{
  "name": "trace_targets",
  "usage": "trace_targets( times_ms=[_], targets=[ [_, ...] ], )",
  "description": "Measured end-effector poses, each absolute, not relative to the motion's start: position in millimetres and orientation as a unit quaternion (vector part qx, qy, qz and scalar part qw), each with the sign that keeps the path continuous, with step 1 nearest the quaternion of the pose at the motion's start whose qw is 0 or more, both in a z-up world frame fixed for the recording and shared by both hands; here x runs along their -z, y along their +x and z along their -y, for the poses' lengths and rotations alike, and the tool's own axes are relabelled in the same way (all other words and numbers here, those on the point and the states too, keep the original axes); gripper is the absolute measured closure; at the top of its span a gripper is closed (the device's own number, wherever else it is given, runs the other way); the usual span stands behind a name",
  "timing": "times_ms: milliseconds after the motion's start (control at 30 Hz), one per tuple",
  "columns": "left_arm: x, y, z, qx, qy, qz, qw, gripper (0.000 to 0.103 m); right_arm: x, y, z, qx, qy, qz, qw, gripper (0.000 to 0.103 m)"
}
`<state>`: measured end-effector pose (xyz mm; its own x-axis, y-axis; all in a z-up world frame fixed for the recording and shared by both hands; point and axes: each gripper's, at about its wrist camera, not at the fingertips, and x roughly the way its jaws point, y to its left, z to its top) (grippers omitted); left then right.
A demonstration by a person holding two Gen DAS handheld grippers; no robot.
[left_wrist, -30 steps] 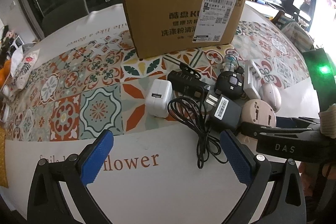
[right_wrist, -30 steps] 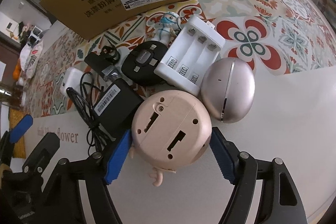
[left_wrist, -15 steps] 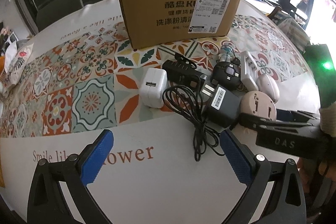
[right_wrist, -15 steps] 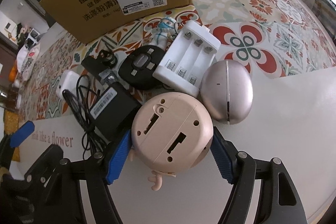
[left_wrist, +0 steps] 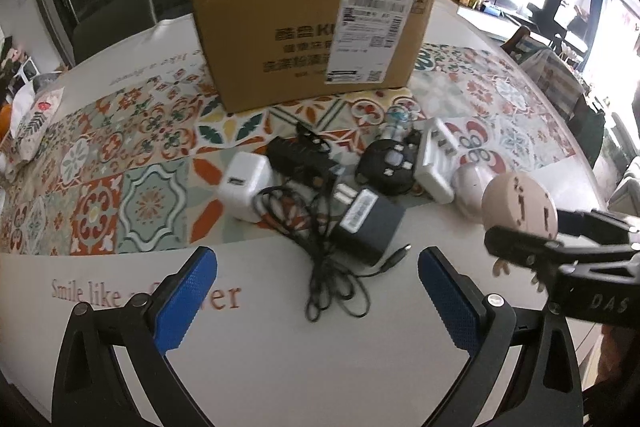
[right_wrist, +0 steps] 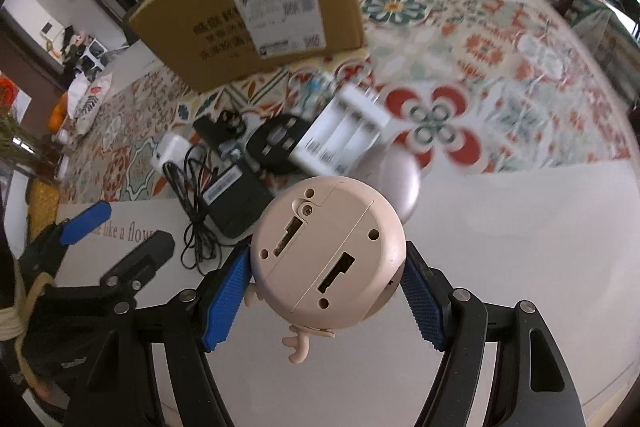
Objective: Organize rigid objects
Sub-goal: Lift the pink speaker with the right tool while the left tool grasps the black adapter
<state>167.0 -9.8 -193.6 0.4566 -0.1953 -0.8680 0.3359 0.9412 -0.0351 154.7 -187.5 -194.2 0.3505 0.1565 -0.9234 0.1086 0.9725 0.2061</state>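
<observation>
Near left: left tongs (left_wrist: 314,267), released, spread wide over the bare tabletop (left_wrist: 280,347). Holds nothing; hovers just short of the clutter.

Just beyond: white USB charger (left_wrist: 244,187), then black power adapter (left_wrist: 366,223) with its tangled cable (left_wrist: 332,279) trailing toward the near edge. Further right, packed close together: black round device (left_wrist: 390,163), white battery charger (left_wrist: 434,163), rounded silvery-pink shell (left_wrist: 468,187). Lies in one tight cluster, pieces touching or overlapping.

Far centre: open cardboard box (left_wrist: 308,39), upright on the patterned cloth, well behind the cluster. Seems the likely home for the pieces; contents hidden from here.

Near right: right tongs (right_wrist: 326,259), clenched on the round pink toy (right_wrist: 328,251), blue pads pressing its two sides, flat underside with battery hatch facing the camera, little feet hanging below. Appears raised off the tabletop, in front of the silvery-pink shell.

Step in hand, by the look of it: carrying the first piece toward the box, with everything else yet to sort.

Next move calls for travel far and leftward over the cluster, high enough to clear the box's front wall, then letting go above the opening. Worth watching: smooth curved sides under the pads, so some chance of slipping or twisting.
</observation>
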Motion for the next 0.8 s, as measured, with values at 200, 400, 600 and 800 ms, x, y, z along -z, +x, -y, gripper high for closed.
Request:
trace_targets(
  times_ms=[200,400,600,800],
  targets=[
    [215.0,172.0,30.0,0.162,0.067,-0.505,0.845,0.000,187.3,158.5,206.6,-0.013,0.089,-0.557,0.826,0.030],
    [239.4,186.8,40.3,0.153,0.058,-0.525,0.835,0.001,197.0,165.1,222.0,-0.017,0.087,-0.561,0.823,0.030],
    [251.7,201.3,49.4,0.137,0.059,-0.529,0.835,0.001,207.7,173.8,233.6,-0.024,0.091,-0.567,0.818,0.030],
    [262.3,206.6,51.8,0.123,0.068,-0.531,0.836,0.008,210.5,178.5,234.8,-0.032,0.090,-0.566,0.819,0.030]
  ],
)
